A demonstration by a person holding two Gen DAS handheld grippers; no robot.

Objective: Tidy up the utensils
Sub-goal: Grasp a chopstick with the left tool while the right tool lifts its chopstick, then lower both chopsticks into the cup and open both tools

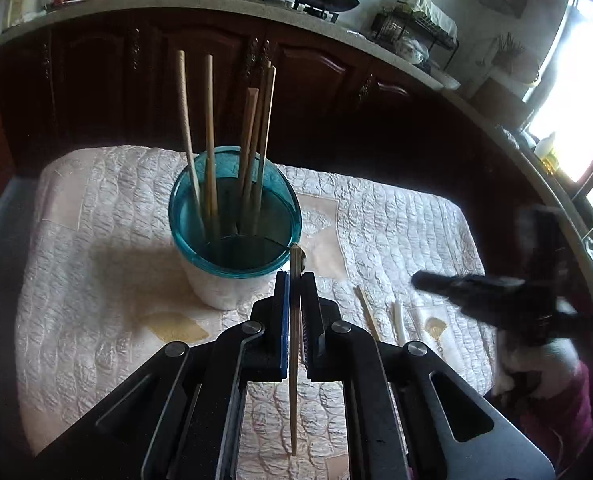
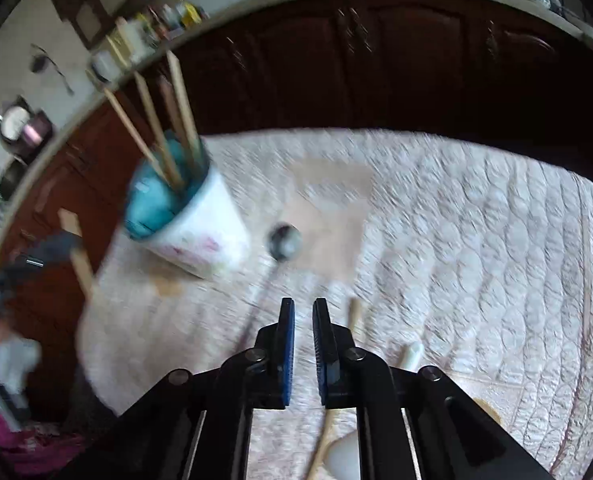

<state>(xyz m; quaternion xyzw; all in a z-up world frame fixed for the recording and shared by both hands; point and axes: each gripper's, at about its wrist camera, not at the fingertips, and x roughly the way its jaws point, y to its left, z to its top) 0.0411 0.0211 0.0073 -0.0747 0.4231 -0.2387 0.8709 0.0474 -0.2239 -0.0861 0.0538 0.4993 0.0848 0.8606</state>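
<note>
While the left wrist view is sharp, it shows the left gripper (image 1: 295, 280) clenched on one wooden chopstick (image 1: 294, 344), held upright just beside the blue-rimmed holder cup (image 1: 216, 284), which contains several chopsticks (image 1: 252, 148) on the quilted cloth (image 1: 96, 240). Two more utensils (image 1: 380, 316) lie right of the gripper. In the blurred right wrist view, the right gripper (image 2: 303, 308) is released and grasps nothing; a metal spoon (image 2: 284, 242) lies ahead, near the cup (image 2: 200, 232).

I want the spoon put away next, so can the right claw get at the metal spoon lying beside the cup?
Probably yes. The right claw is empty with its jaws slightly apart, and the spoon lies on the cloth just ahead, beside the cup, with nothing across it. The view is blurred, though.
</note>
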